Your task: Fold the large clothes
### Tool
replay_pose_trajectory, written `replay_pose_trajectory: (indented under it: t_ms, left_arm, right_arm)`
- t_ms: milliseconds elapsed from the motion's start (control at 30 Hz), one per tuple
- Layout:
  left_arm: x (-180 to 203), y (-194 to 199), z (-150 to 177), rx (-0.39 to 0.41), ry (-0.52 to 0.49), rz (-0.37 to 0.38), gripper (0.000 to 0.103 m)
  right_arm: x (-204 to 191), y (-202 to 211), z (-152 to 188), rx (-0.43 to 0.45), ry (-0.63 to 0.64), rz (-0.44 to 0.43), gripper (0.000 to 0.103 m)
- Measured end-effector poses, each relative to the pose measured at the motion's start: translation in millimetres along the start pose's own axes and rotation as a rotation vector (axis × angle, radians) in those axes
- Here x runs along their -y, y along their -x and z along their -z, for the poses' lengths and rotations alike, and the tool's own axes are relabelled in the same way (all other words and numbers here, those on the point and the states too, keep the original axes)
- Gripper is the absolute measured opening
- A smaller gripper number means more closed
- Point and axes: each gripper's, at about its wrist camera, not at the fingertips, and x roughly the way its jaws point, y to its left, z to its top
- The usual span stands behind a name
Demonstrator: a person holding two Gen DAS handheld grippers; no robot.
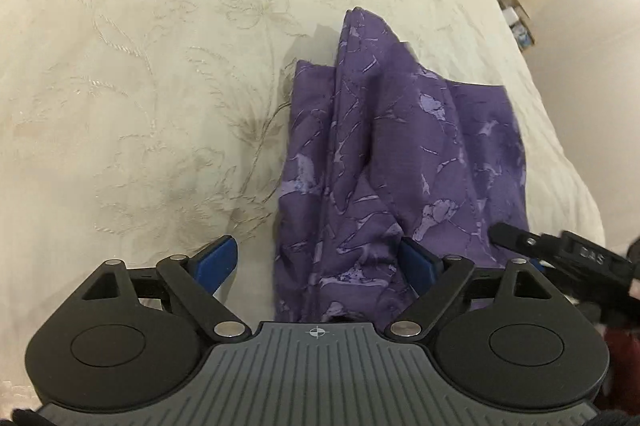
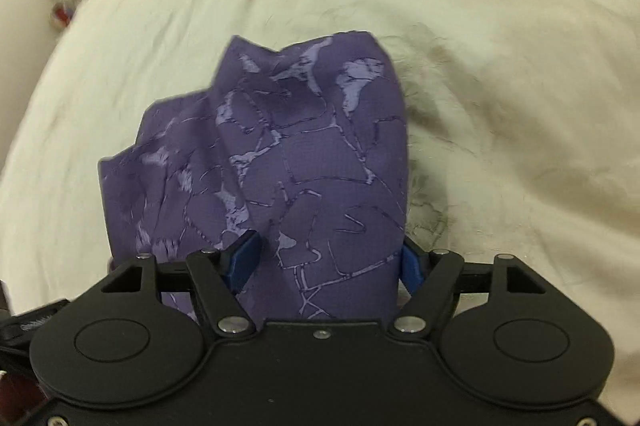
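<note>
Purple patterned cloth point(image 1: 384, 162), a thin garment with pale lilac marks, lies bunched on the cream embroidered bedspread point(image 1: 140, 86). From my left wrist camera, its long axis runs away from me, from between my fingers up toward the far end of the bed. My left gripper point(image 1: 320, 260) stands wide open. The near end of the cloth passes between the blue pads point(image 1: 218, 258), but it sits against the right-side pad only; the other pad stands free over the bedspread. So the cloth lies off-centre, toward my right. At the right edge I see the tip of my right gripper point(image 1: 560, 250), close beside the same near end of the cloth.

From my right wrist camera, the purple cloth point(image 2: 304, 154) rises as a humped fold straight ahead of my right gripper point(image 2: 328, 262), and the picture is a little blurred. The jaws stand rather wide, and the fold fills the gap between the blue pads point(image 2: 242, 260). Whether the pads press it, I cannot tell. The bedspread point(image 2: 500, 66) is all around it.

I judge that both hands are equally near this end, so the next fold must carry it along that long axis.
</note>
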Motion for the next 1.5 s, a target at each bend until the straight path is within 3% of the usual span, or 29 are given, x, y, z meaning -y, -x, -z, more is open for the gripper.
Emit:
replay_pose_trajectory:
  t_ms: [267, 433, 600, 967, 1133, 1367, 1500]
  left_arm:
    - [38, 38, 1, 0.157, -0.158, -0.047, 0.085]
    - [65, 80, 39, 0.239, -0.336, -0.135, 0.086]
    - [93, 108, 73, 0.276, -0.447, -0.197, 0.087]
    - [141, 147, 97, 0.351, -0.573, -0.287, 0.087]
    - [153, 170, 98, 0.411, -0.566, -0.359, 0.087]
    - [162, 186, 103, 0.407, -0.553, -0.393, 0.087]
    - [162, 190, 108, 0.363, -0.56, -0.377, 0.087]
  right_arm:
    - [21, 50, 16, 0.144, 0.051, -0.071, 0.077]
    - [17, 80, 48, 0.206, 0.137, -0.044, 0.088]
    - [2, 96, 80, 0.236, 0.182, -0.008, 0.101]
    - [-29, 136, 108, 0.293, 0.184, 0.023, 0.102]
    - [-38, 160, 112, 0.317, 0.159, 0.057, 0.102]
    - [-60, 190, 122, 0.325, 0.16, 0.086, 0.102]
    - [-74, 205, 130, 0.329, 0.175, 0.109, 0.102]
